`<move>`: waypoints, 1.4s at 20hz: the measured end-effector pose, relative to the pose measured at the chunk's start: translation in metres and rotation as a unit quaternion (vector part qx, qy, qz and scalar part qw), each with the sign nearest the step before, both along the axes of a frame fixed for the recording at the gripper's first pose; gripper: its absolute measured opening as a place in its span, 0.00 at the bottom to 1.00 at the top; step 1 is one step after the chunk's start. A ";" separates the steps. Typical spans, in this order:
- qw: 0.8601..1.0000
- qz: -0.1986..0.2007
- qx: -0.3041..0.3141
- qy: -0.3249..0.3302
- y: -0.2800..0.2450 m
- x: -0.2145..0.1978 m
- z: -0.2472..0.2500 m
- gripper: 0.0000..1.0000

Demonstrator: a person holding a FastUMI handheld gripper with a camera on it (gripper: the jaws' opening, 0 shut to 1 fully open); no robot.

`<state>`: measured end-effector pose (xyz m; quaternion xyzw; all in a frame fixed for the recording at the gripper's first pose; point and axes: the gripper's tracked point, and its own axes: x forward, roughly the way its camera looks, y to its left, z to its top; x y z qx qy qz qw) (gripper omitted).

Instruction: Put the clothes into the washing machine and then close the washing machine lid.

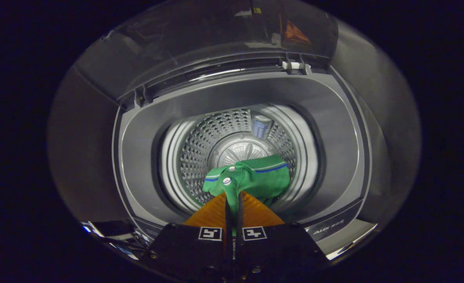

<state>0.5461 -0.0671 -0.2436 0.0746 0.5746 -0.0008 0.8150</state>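
A green garment [257,179] with blue stripes and white buttons hangs from my gripper [232,198], bunched just ahead of the fingertips. Both fingers press on a strip of its cloth, so the gripper is shut on it. The garment dangles over the mouth of the washing machine's steel drum [200,157], whose perforated wall and ribbed bottom show beyond it. The dark grey top rim [334,129] rings the drum. The machine's lid [200,47] stands raised at the far side, its glass reflecting the booth.
The hinge bar and a small white latch piece [293,66] sit at the back of the rim. A glossy front panel edge [334,232] lies near the fingers on the right. A blue-grey filter [261,126] is fixed on the drum's far wall.
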 end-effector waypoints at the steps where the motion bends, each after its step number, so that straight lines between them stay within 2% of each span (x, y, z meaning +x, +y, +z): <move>1: 1.000 -0.005 0.000 0.004 0.001 0.000 0.001 0.07; 4: 1.000 -0.009 -0.006 -0.005 -0.002 0.002 0.001 0.07; 8: 1.000 0.004 0.013 -0.026 -0.001 0.004 0.006 0.16; 11: 0.997 0.015 -0.007 -0.072 -0.003 0.012 0.015 0.66; 19: 0.988 0.044 -0.059 -0.133 -0.010 0.019 0.041 0.65; 24: 0.975 0.061 -0.090 -0.195 -0.013 0.027 0.073 0.65; 28: 0.964 0.063 -0.086 -0.245 -0.009 0.032 0.112 0.65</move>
